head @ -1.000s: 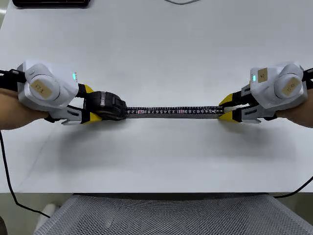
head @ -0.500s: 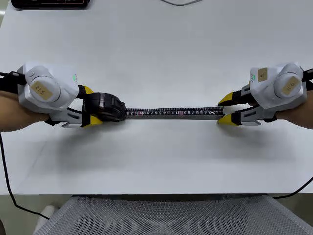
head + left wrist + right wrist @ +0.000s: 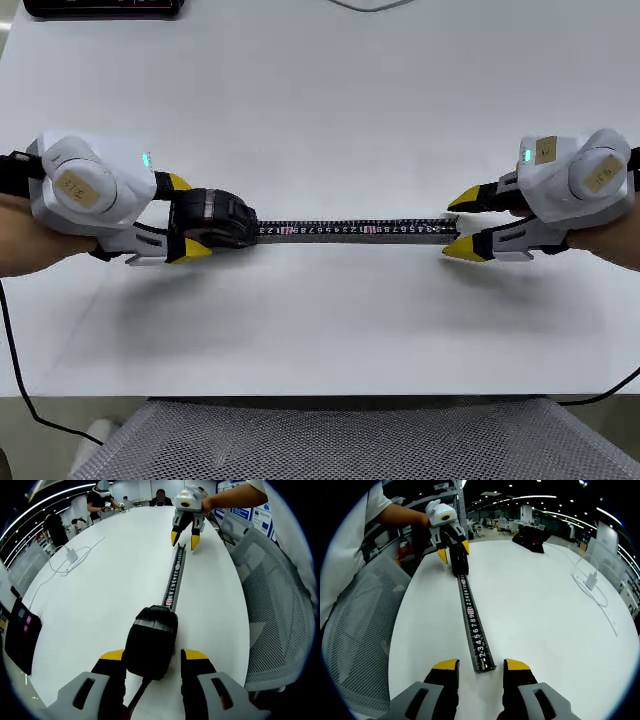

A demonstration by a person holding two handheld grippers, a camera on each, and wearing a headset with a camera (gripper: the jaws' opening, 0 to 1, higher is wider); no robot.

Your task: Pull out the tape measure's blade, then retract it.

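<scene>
A black tape measure case [image 3: 215, 217] rests on the white table [image 3: 320, 110], and my left gripper [image 3: 188, 215] is shut on it. Its dark blade [image 3: 350, 228] lies stretched flat to the right along the table. My right gripper [image 3: 458, 223] stands open, its yellow fingertips either side of the blade's end without touching it. In the left gripper view the case [image 3: 151, 641] sits between my jaws, the blade [image 3: 175, 575] running off to the right gripper [image 3: 182, 536]. From the right gripper [image 3: 481, 665] the blade [image 3: 472, 625] leads to the case [image 3: 456, 565] in the left gripper [image 3: 452, 552].
A dark device [image 3: 100, 6] lies at the table's far left edge. A grey mesh chair [image 3: 350, 440] sits below the near edge, and a black cable [image 3: 15, 370] hangs at the left. A white charger with its cord [image 3: 72, 555] lies on the table.
My right gripper has opened and let go of the blade's end, drawing slightly right. The blade stays extended, and the left gripper keeps hold of the case.
</scene>
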